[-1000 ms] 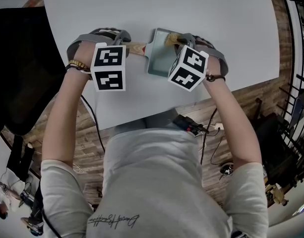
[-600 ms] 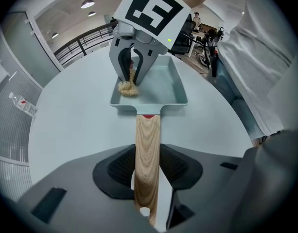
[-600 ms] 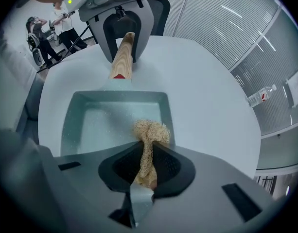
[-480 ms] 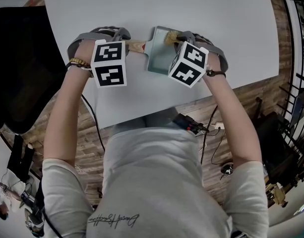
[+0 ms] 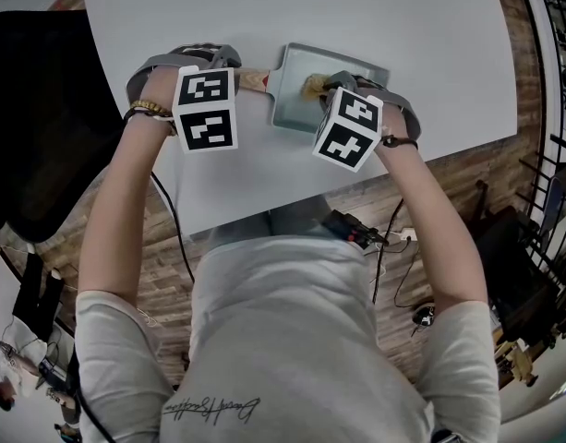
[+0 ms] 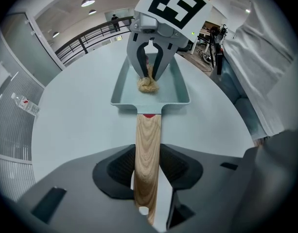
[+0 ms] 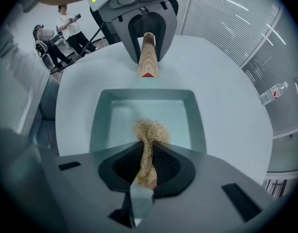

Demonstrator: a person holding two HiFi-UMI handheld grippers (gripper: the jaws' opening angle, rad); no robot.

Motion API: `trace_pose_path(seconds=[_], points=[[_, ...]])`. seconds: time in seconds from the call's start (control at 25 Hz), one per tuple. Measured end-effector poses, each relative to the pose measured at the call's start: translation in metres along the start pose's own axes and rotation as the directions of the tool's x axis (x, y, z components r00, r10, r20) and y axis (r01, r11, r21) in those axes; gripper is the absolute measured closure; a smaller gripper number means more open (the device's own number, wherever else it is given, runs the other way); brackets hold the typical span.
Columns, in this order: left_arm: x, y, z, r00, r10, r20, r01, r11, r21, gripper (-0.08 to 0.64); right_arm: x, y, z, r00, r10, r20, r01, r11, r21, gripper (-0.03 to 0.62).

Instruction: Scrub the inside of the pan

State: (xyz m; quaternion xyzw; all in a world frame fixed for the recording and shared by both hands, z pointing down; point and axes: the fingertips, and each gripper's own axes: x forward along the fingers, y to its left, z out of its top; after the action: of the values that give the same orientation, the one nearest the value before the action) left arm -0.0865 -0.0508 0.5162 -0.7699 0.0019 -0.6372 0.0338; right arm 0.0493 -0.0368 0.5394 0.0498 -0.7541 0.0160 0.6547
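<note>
Pan point(image 5: 287, 109) scrub: stroke underway
Your left gripper point(image 6: 148, 174) is clamping the handle point(image 6: 148, 140); your right gripper point(image 7: 146, 168), pinching the scrubber point(image 7: 151, 132), is sliding from the pan's top edge toward its centre.

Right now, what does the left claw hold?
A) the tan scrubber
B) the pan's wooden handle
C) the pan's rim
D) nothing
B: the left claw is shut on the wooden handle of the pan; the tan scrubber sits in the right claw.
</note>
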Motion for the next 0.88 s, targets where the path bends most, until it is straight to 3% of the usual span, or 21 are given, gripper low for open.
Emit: trace_pose_path(seconds=[0.36,0.52,0.72,0.88], points=[[0.002,0.002,-0.002,0.999,0.013,-0.029,-0.013,1.0,0.006,0.402,-0.003,0.041,-0.003,0.978,0.205,-0.025,-0.205,0.979,0.005,0.525],[0.004,-0.001,-0.003,0.999,0.012,-0.034,-0.012,1.0,0.005,0.402,-0.003,0.055,-0.003,0.968,0.249,-0.026,-0.249,0.968,-0.001,0.525],[0.005,-0.003,-0.006,0.999,0.01,-0.051,-0.009,1.0,0.022,0.402,-0.002,0.056,0.0,0.979,0.204,-0.004,-0.204,0.979,0.017,0.526],[0.004,-0.004,-0.005,0.998,0.006,-0.062,-0.003,0.999,0.052,0.402,-0.001,0.048,-0.002,0.997,0.076,0.015,-0.075,0.996,-0.038,0.525]])
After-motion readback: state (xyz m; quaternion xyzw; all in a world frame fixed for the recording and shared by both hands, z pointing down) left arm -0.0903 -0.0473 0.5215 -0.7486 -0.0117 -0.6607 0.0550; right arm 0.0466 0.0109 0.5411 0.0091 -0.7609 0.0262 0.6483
